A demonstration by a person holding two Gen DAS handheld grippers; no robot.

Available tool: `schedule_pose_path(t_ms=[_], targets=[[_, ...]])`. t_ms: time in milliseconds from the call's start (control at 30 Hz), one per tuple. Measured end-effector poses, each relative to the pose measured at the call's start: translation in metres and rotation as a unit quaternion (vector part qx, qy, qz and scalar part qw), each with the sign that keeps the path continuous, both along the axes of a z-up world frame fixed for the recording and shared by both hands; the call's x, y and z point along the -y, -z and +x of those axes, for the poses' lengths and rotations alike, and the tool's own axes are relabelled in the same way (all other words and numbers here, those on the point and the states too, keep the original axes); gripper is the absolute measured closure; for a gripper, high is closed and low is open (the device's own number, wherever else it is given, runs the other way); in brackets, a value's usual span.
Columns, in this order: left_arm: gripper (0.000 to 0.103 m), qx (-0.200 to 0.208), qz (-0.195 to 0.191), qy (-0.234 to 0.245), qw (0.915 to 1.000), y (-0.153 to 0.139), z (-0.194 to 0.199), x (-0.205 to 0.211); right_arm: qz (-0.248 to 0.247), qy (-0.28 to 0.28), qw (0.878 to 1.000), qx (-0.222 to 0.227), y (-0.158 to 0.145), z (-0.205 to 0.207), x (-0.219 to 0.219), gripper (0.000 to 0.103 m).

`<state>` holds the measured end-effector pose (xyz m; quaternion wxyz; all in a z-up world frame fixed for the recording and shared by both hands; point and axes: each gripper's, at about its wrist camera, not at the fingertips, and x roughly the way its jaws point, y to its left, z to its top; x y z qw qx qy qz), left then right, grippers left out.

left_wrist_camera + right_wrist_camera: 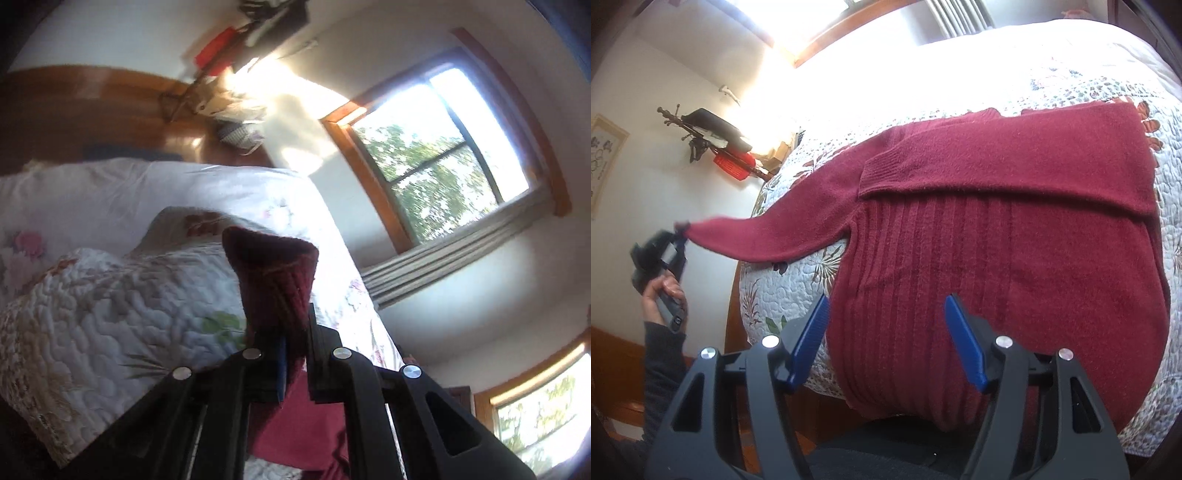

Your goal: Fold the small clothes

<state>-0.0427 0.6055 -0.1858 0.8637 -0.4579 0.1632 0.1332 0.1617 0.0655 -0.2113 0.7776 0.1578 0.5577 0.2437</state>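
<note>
Dark red ribbed sweater, white floral quilt.

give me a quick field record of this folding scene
garment: dark red knit sweater, lying on the quilted floral bedspread
far sleeve: folded across the body
near sleeve: pulled out off the bed edge
left gripper: shut on the sleeve cuff
right gripper: open, over the sweater's ribbed body, holding nothing
background: window

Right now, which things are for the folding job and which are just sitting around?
For the job: red sweater, its sleeve pinched by the left gripper, open right gripper, quilt underneath.
Just lying about: pillow, window, red basket.
</note>
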Motion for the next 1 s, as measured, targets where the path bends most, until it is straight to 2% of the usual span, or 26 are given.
schedule_pose_path(t_ms=[67,133,300,467,600,800,867,900,967,1000], targets=[[0.095,0.007,0.033,0.045,0.9984,-0.026,0.029,0.042,0.013,0.005,1.0,0.0,0.0,0.002,0.015,0.038],[0.095,0.005,0.049,0.089,0.9948,-0.04,0.062,0.085,0.024,0.014,1.0,-0.002,0.0,0.004,0.031,0.038],[0.095,-0.021,0.089,0.184,0.9787,-0.039,0.133,0.194,0.04,0.046,0.998,0.0,-0.001,0.003,0.073,0.038],[0.095,-0.06,0.118,0.257,0.9573,-0.005,0.183,0.282,0.044,0.081,0.996,-0.005,0.002,-0.004,0.113,0.037],[0.095,-0.102,0.113,0.311,0.9381,0.041,0.213,0.339,0.036,0.109,0.993,-0.008,0.002,-0.01,0.142,0.037],[0.095,-0.164,0.119,0.364,0.909,0.107,0.233,0.394,0.024,0.133,0.991,-0.007,0.0,-0.012,0.169,0.034],[0.095,-0.177,0.117,0.384,0.8985,0.117,0.234,0.407,0.011,0.134,0.991,-0.002,-0.002,-0.007,0.169,0.025],[0.091,-0.181,0.118,0.393,0.8936,0.121,0.233,0.412,0.011,0.128,0.992,0.0,-0.003,-0.003,0.169,0.018],[0.072,-0.18,0.121,0.407,0.8872,0.124,0.227,0.414,0.027,0.11,0.994,-0.004,-0.004,0.011,0.168,0.018],[0.053,-0.178,0.124,0.406,0.8878,0.122,0.222,0.413,0.035,0.102,0.994,-0.007,-0.004,0.021,0.166,0.017]])
